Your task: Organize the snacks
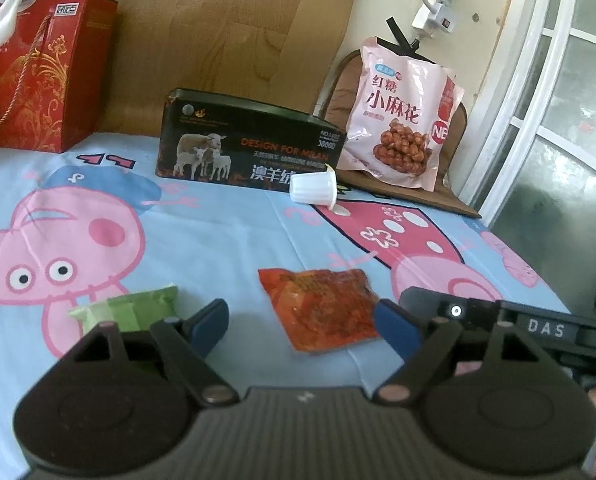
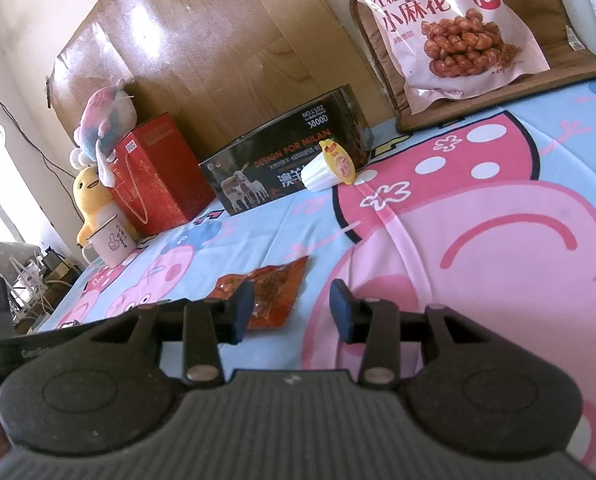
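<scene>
A flat orange-red snack packet (image 1: 320,308) lies on the cartoon-print cloth (image 1: 218,240), just ahead of my left gripper (image 1: 302,326), whose blue pads stand wide apart and hold nothing. A green snack packet (image 1: 128,308) lies by the left pad. A white jelly cup (image 1: 313,187) lies on its side before a dark sheep-print box (image 1: 250,144). A big pink snack bag (image 1: 404,114) leans at the back right. In the right wrist view my right gripper (image 2: 292,312) stands open over bare cloth, with the orange packet (image 2: 266,292) behind its left pad and the jelly cup (image 2: 330,166) further off.
A red gift bag (image 1: 38,72) stands at the back left with plush toys (image 2: 102,120) on it, and a pink mug (image 2: 112,242) stands near the cloth's left edge. The brown board (image 1: 410,196) under the pink bag and a white window frame (image 1: 518,92) close the right side.
</scene>
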The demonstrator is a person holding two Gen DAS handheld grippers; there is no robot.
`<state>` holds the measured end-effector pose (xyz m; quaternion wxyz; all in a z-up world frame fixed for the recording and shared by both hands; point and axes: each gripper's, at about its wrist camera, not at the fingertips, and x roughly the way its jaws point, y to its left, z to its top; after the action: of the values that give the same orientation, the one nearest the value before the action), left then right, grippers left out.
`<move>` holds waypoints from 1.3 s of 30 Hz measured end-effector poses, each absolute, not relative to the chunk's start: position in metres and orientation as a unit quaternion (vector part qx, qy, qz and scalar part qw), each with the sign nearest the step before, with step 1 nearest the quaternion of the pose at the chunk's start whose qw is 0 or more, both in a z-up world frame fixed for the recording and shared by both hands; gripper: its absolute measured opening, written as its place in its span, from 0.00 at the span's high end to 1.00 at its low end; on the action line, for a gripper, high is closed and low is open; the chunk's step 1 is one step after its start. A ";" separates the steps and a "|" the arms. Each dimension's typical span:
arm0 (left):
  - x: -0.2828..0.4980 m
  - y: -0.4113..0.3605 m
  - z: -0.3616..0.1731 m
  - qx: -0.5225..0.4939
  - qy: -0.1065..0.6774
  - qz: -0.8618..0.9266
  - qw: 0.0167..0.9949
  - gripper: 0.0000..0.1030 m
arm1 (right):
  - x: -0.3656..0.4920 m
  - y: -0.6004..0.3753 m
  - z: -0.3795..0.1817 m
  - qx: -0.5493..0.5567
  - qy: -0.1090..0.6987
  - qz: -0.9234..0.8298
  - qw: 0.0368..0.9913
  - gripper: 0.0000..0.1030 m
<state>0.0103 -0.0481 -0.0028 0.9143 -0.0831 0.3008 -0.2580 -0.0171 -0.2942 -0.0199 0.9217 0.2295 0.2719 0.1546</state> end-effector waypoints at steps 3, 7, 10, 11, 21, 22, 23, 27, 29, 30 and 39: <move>0.010 -0.047 -0.003 -0.086 0.300 -0.261 0.914 0.20 | -0.016 -0.295 -0.021 0.237 0.273 0.156 0.919 0.56; 0.011 -0.046 -0.003 -0.091 0.300 -0.264 0.912 0.20 | -0.017 -0.298 -0.022 0.252 0.277 0.158 0.914 0.56; 0.010 -0.045 -0.003 -0.094 0.299 -0.266 0.912 0.20 | -0.017 -0.300 -0.022 0.256 0.280 0.159 0.911 0.56; 0.011 -0.044 -0.003 -0.096 0.300 -0.268 0.911 0.20 | -0.018 -0.300 -0.022 0.262 0.281 0.158 0.910 0.56; 0.011 -0.051 -0.005 -0.086 0.306 -0.292 0.902 0.31 | 0.015 -0.298 -0.028 0.304 0.315 0.192 0.878 0.57; 0.011 -0.053 -0.005 -0.083 0.307 -0.295 0.901 0.35 | 0.023 -0.298 -0.030 0.320 0.325 0.203 0.867 0.62; 0.011 -0.054 -0.005 -0.080 0.308 -0.295 0.901 0.36 | 0.028 -0.298 -0.032 0.328 0.333 0.211 0.858 0.66; 0.012 -0.054 -0.006 -0.081 0.309 -0.295 0.900 0.38 | 0.044 -0.307 -0.038 0.382 0.344 0.234 0.825 0.73; 0.013 -0.054 -0.006 -0.081 0.311 -0.299 0.899 0.39 | 0.047 -0.311 -0.039 0.398 0.355 0.258 0.805 0.73; 0.013 -0.054 -0.007 -0.083 0.310 -0.301 0.898 0.39 | 0.050 -0.311 -0.037 0.399 0.362 0.274 0.797 0.73; 0.014 -0.051 -0.006 -0.105 0.312 -0.323 0.887 0.35 | 0.060 -0.299 -0.004 0.178 0.372 0.217 0.885 0.73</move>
<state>0.0139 -0.0508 -0.0060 0.8872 -0.1048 0.3118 -0.3235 0.0602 -0.2990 -0.0037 0.8849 0.1782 0.3717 0.2169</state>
